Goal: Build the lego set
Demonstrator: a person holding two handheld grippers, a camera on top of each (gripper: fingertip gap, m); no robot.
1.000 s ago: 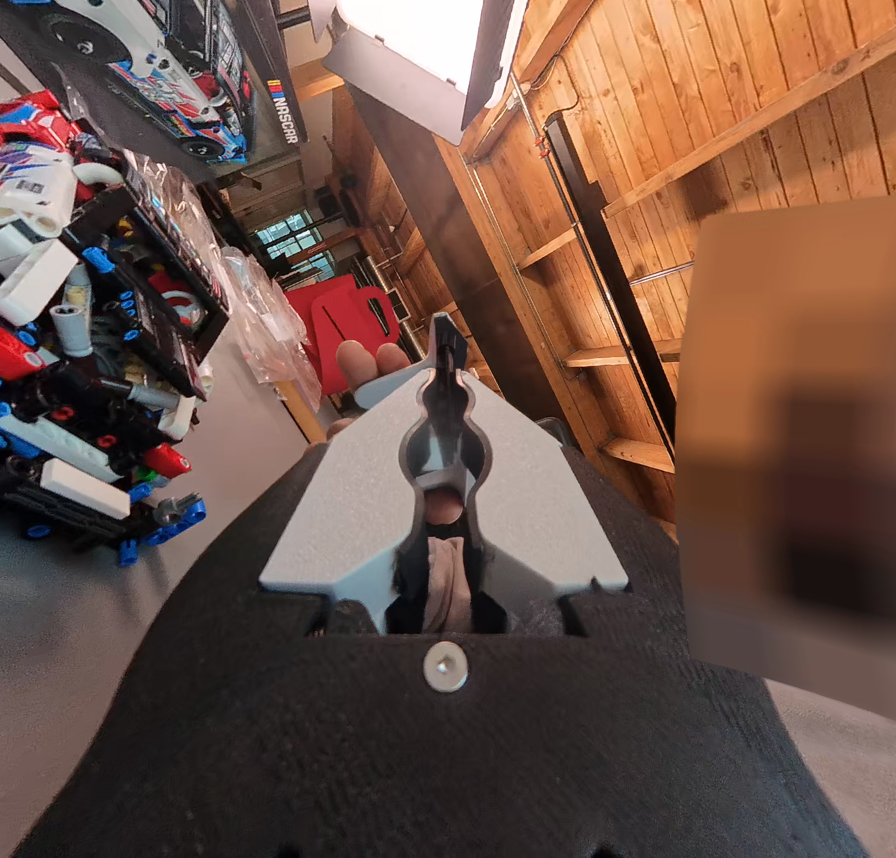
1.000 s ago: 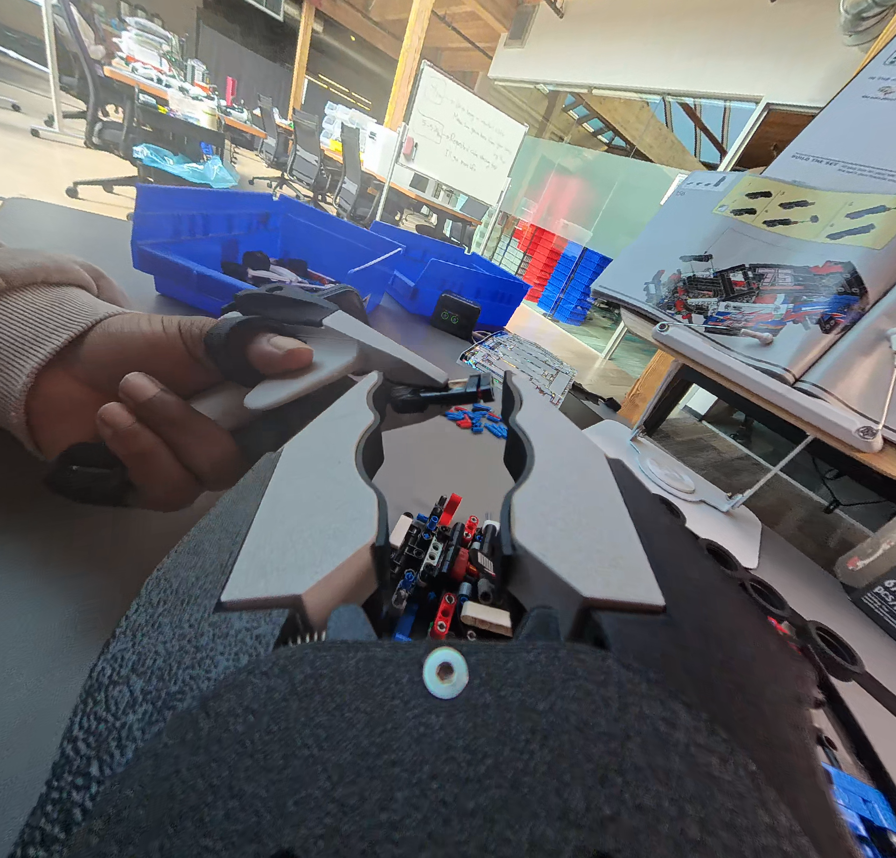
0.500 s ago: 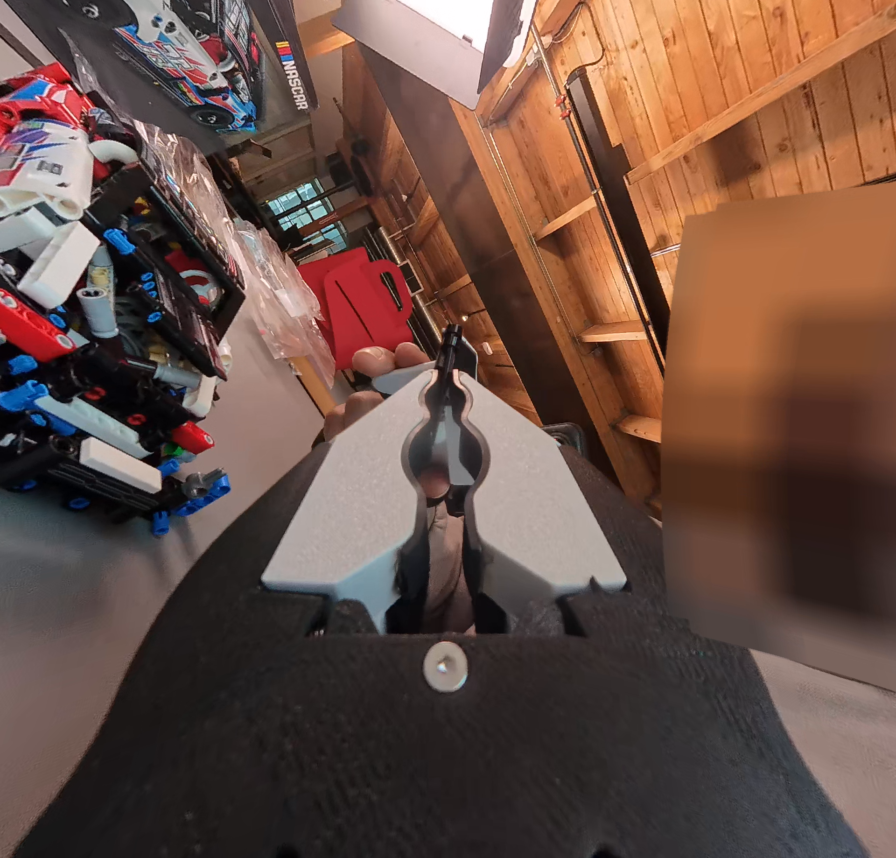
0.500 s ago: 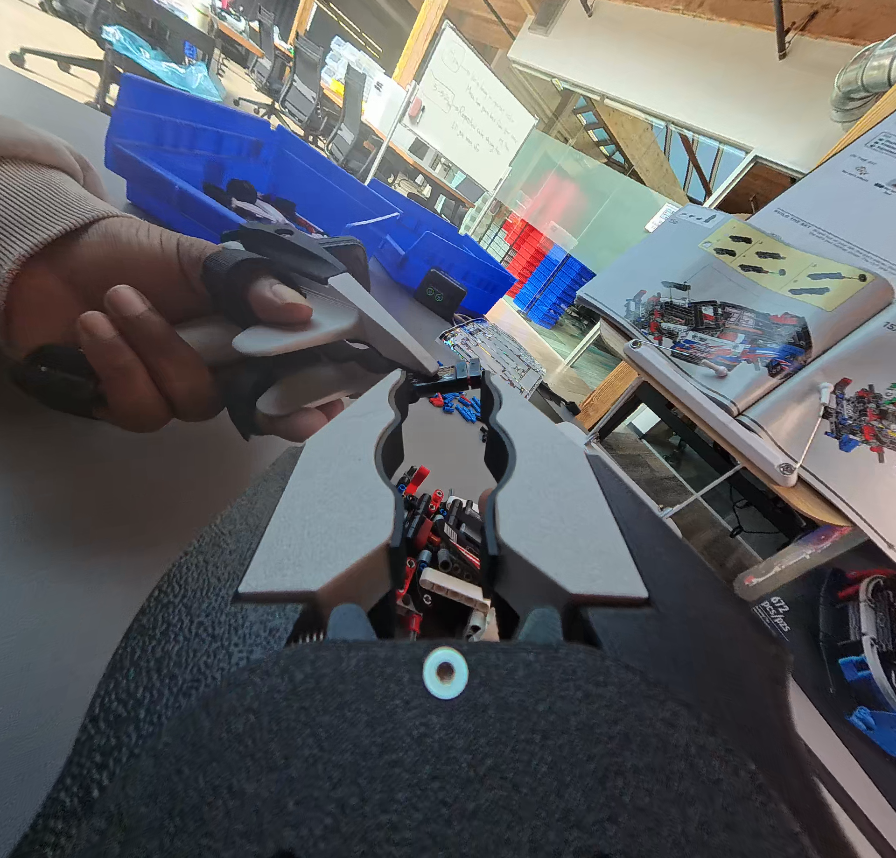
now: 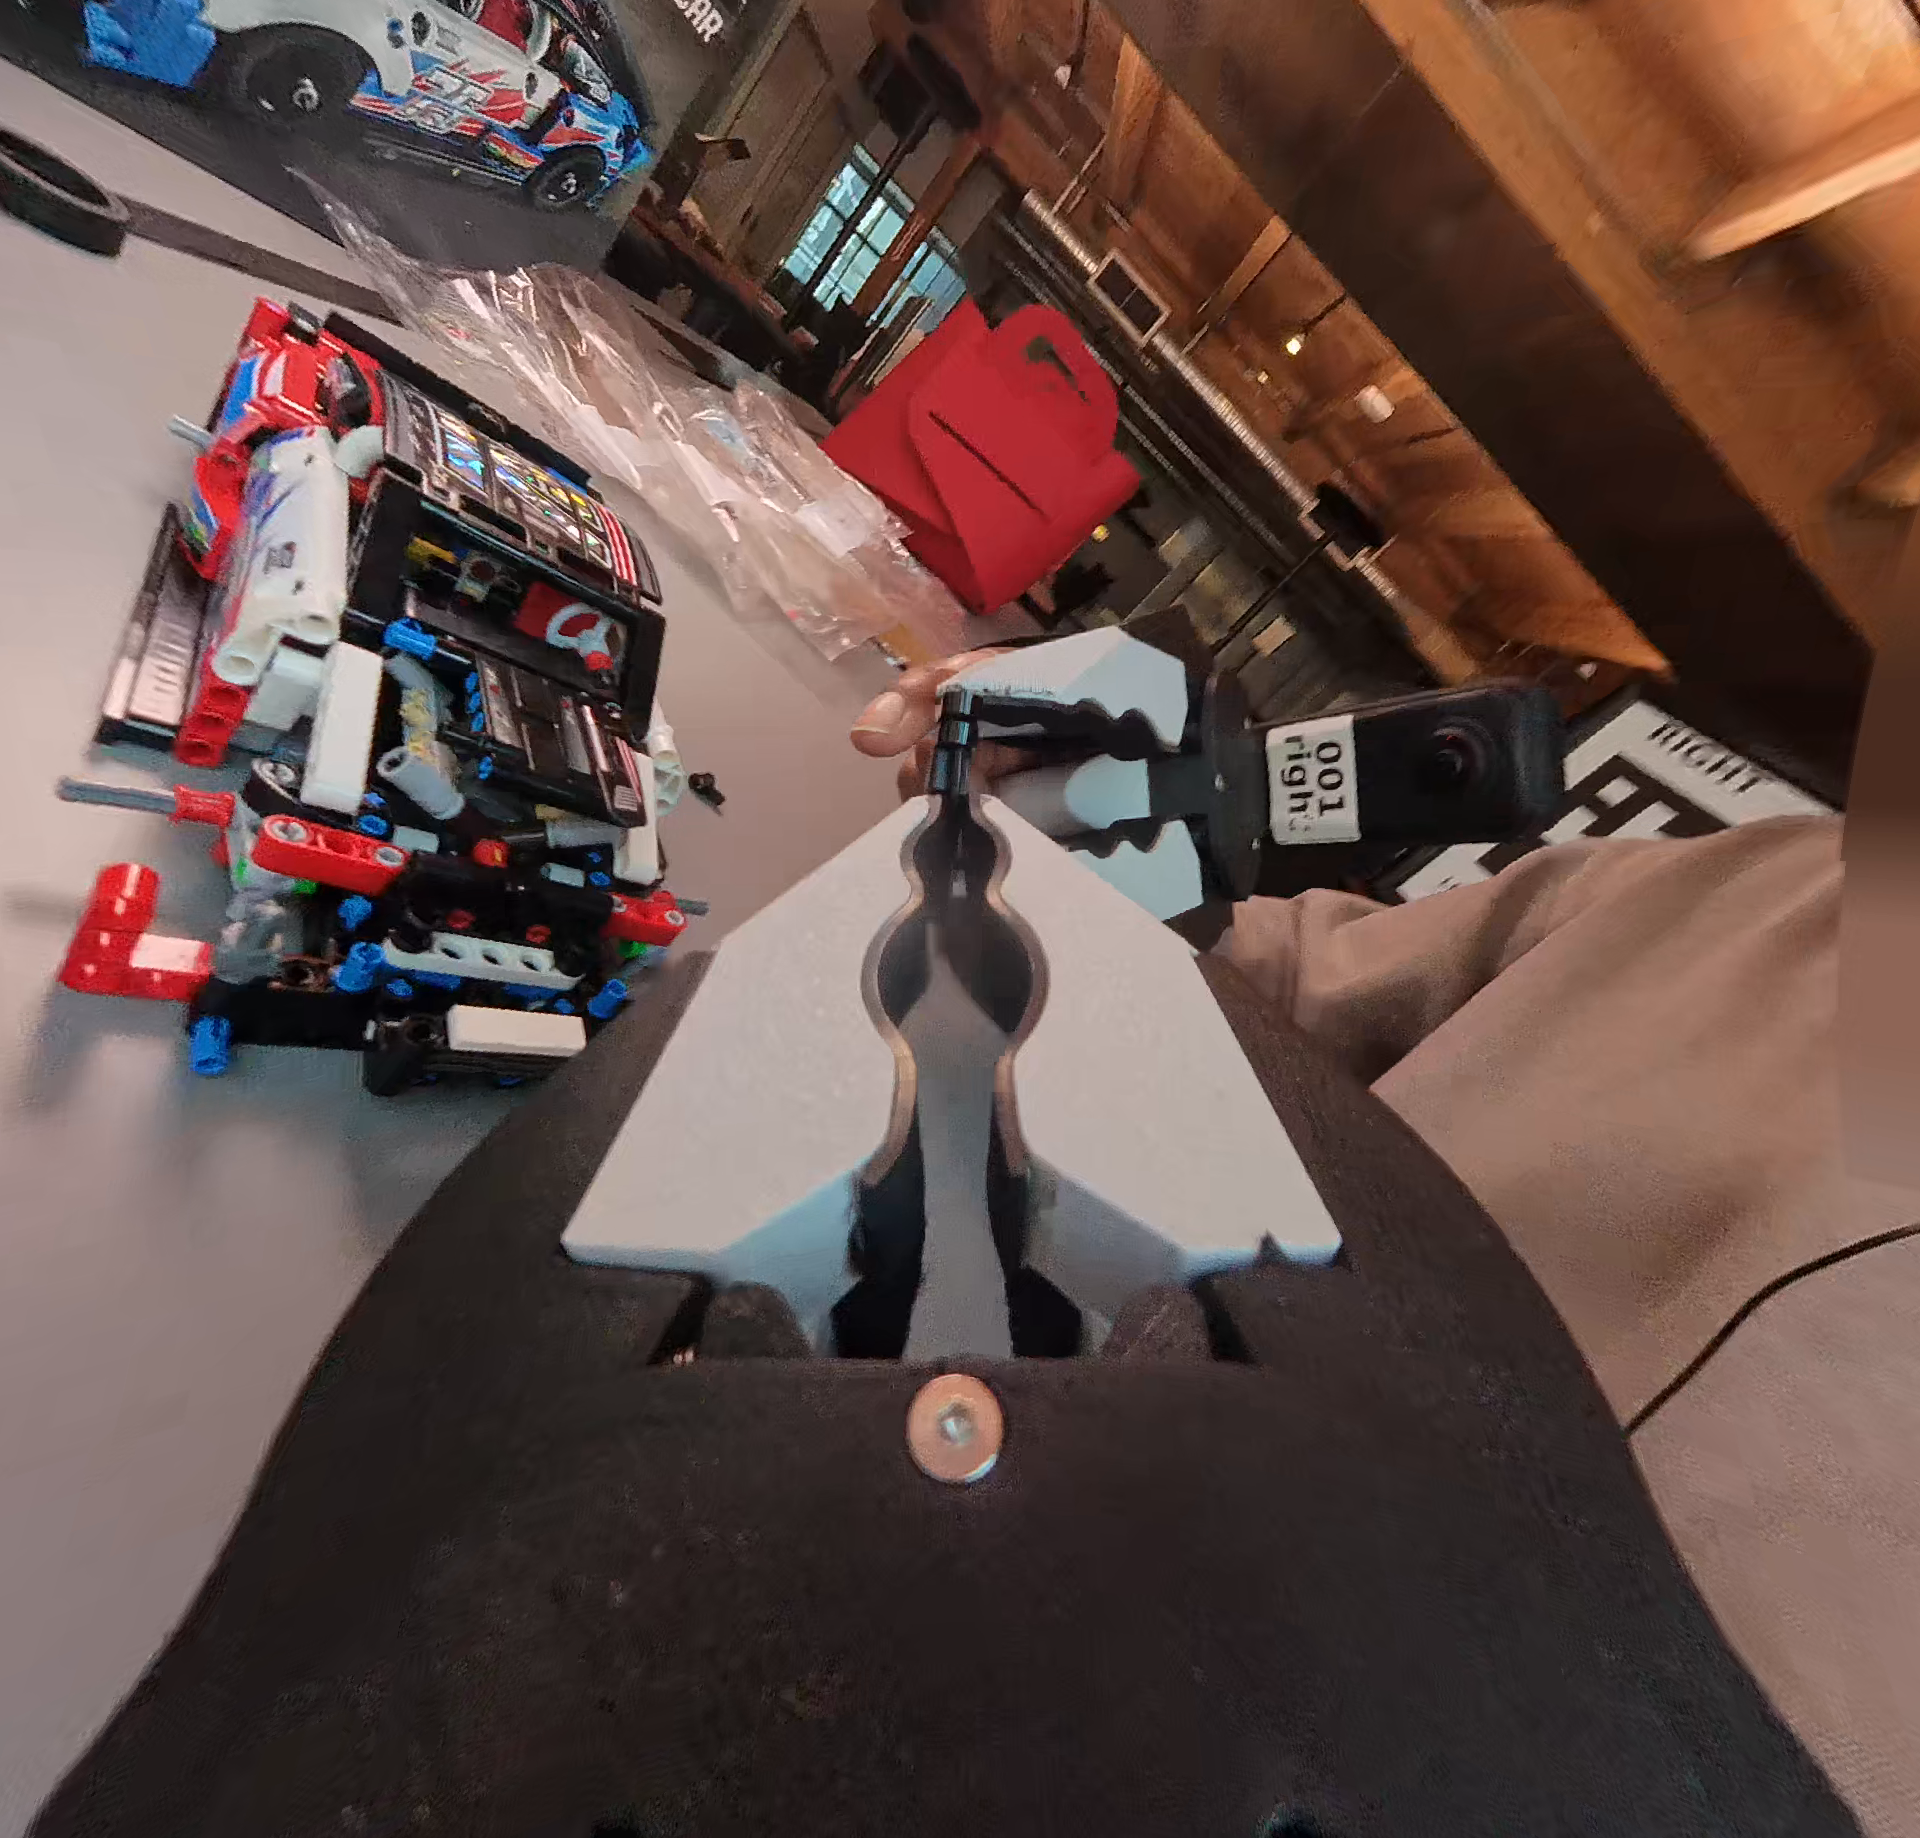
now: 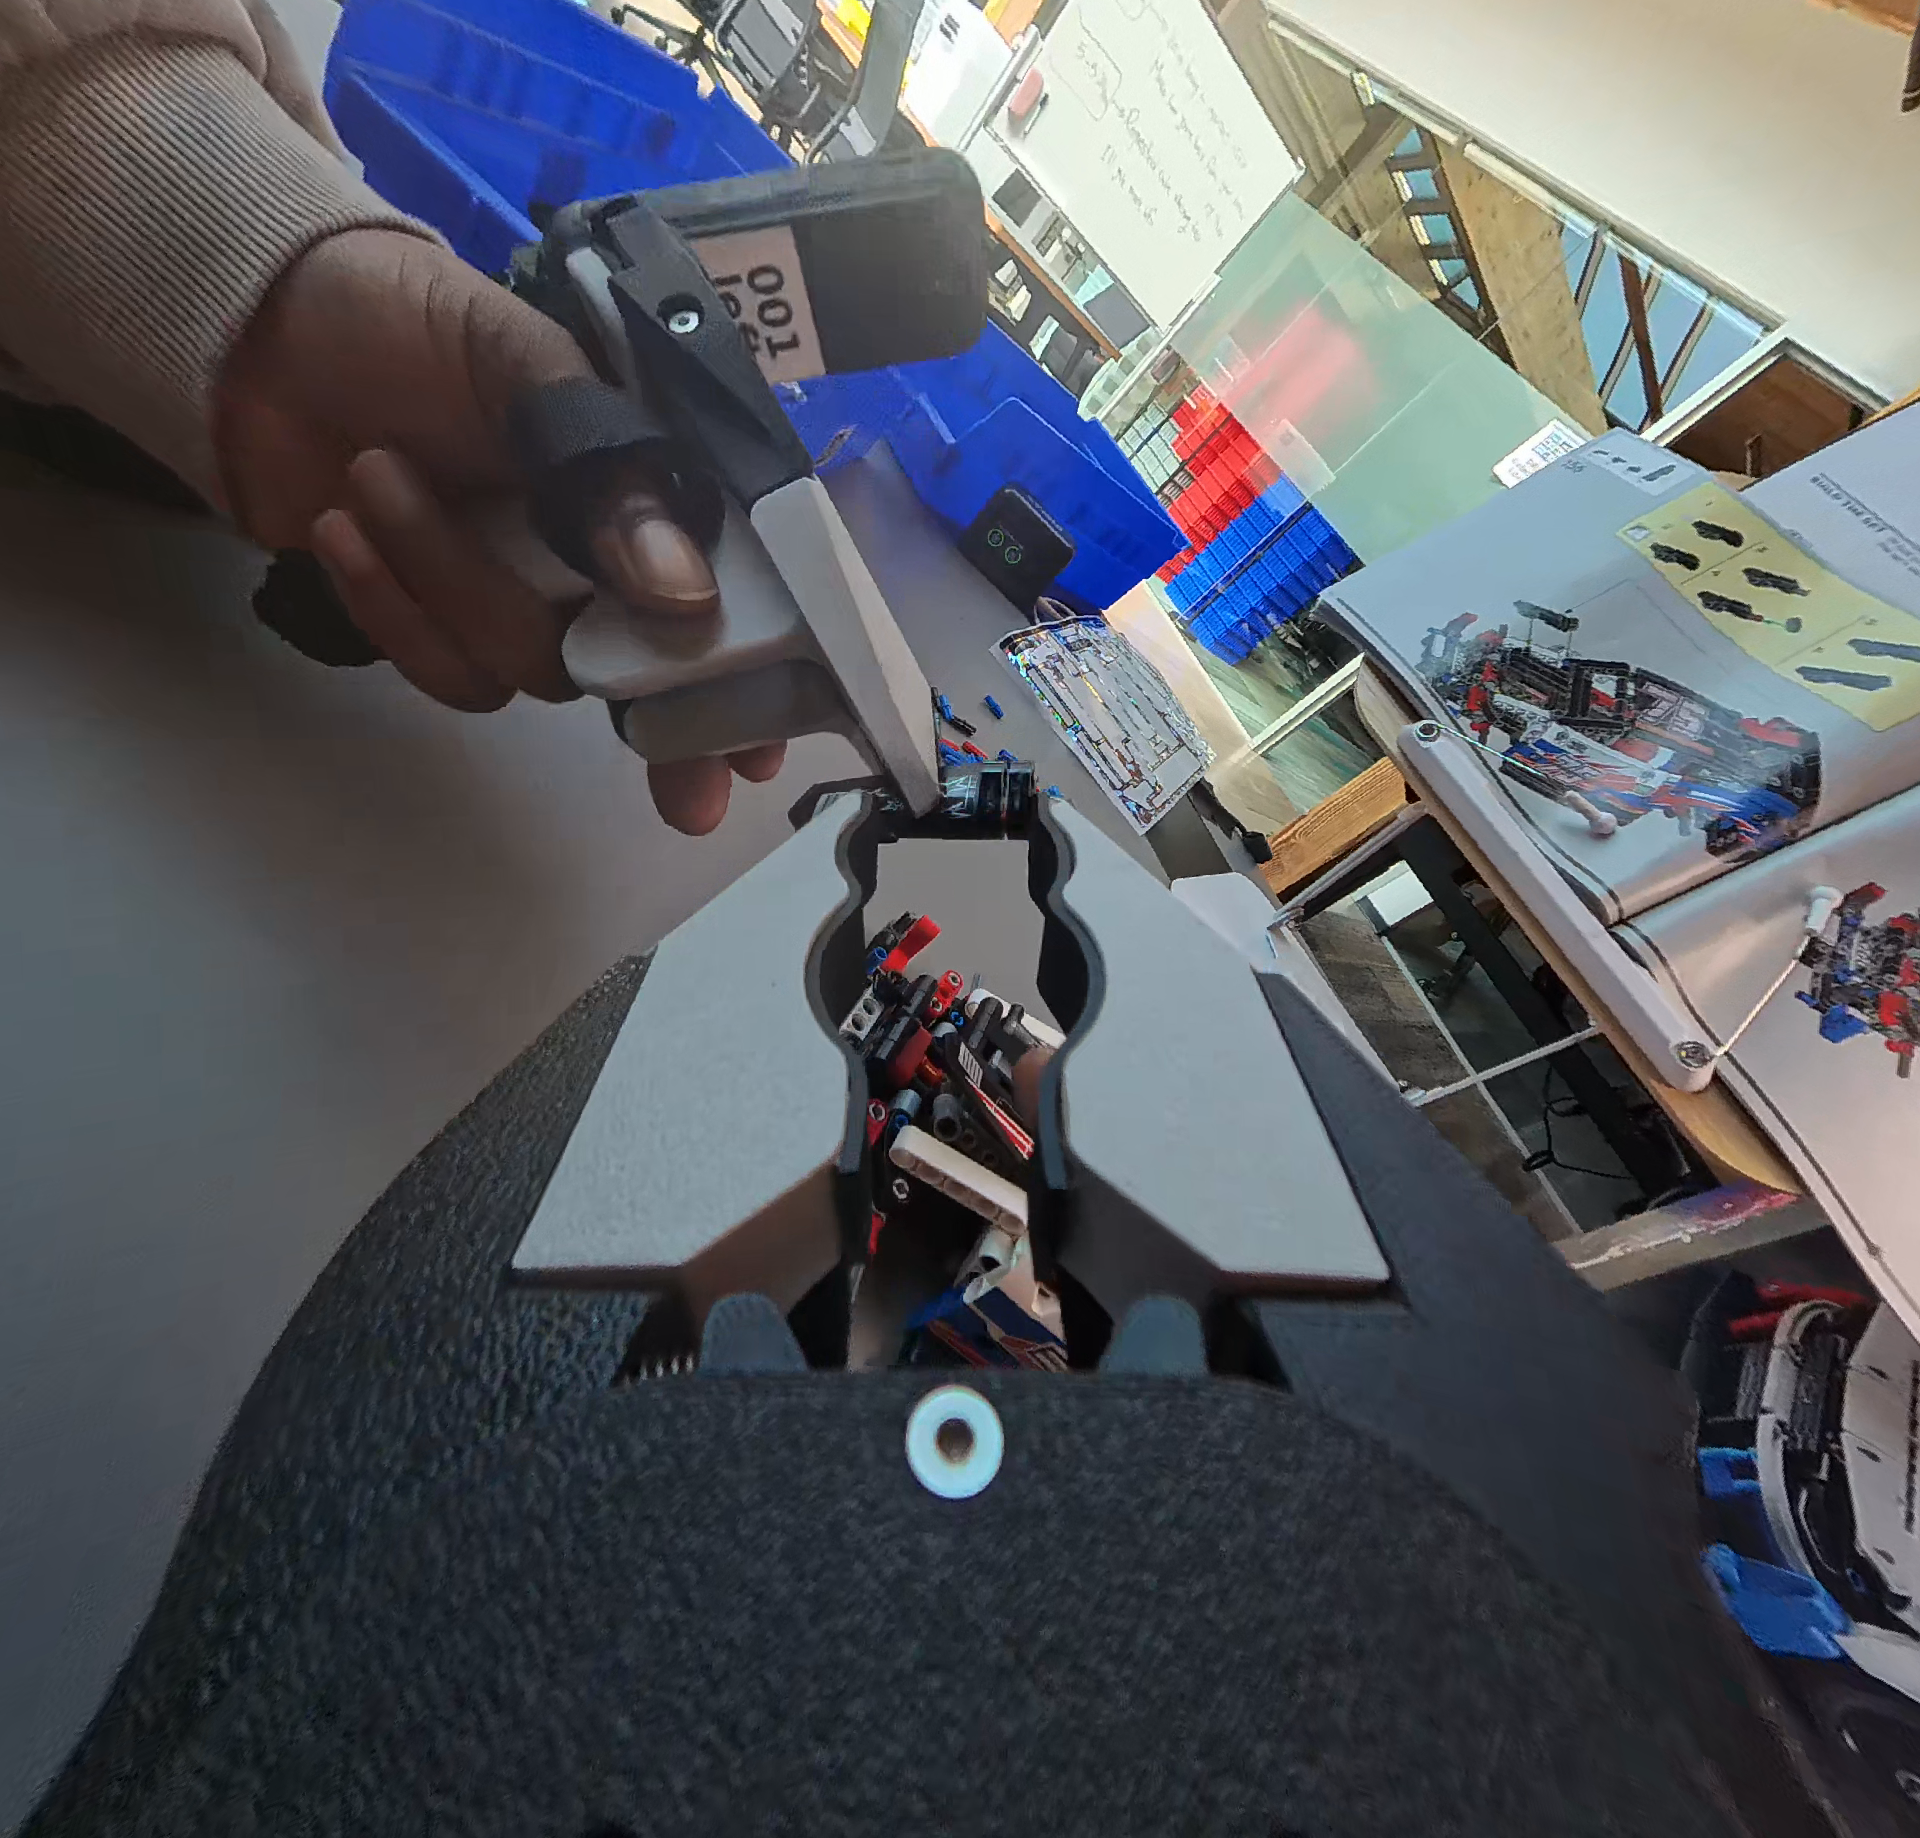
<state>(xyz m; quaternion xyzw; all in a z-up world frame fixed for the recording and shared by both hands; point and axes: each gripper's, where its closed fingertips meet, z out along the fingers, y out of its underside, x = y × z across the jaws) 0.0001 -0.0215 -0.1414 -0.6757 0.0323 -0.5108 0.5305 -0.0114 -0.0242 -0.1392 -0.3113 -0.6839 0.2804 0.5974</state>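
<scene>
Left wrist view: your left gripper (image 5: 951,822) has its fingers pressed almost together, pinching a small black Lego piece (image 5: 948,762) at the very tips. Your right gripper (image 5: 1023,713) comes in from the right of the frame and meets that same piece from the side, with a fingertip of your hand (image 5: 896,728) just behind it. To the left, well apart from both grippers, the half-built Lego car (image 5: 416,739) lies on the grey tabletop (image 5: 208,1321). A loose red angled piece (image 5: 120,941) sits just beside its near corner. Bare tabletop runs between the car and your grippers. Clear plastic bags (image 5: 675,469) and the set's box (image 5: 343,53) lie beyond the car, toward the far edge.

Right wrist view: your right gripper (image 6: 951,832) has its fingers partly spread, and the black piece (image 6: 982,786) spans the gap between their tips, touching both. Your left gripper (image 6: 925,749), held in your left hand (image 6: 416,500), reaches down from the upper left onto it. Through the gap you see the car (image 6: 945,1082) below. Small loose pieces (image 6: 966,723) and a sticker sheet (image 6: 1107,708) lie farther out, before blue bins (image 6: 540,126). An open instruction booklet (image 6: 1662,666) stands on a holder past the tabletop's right edge.
</scene>
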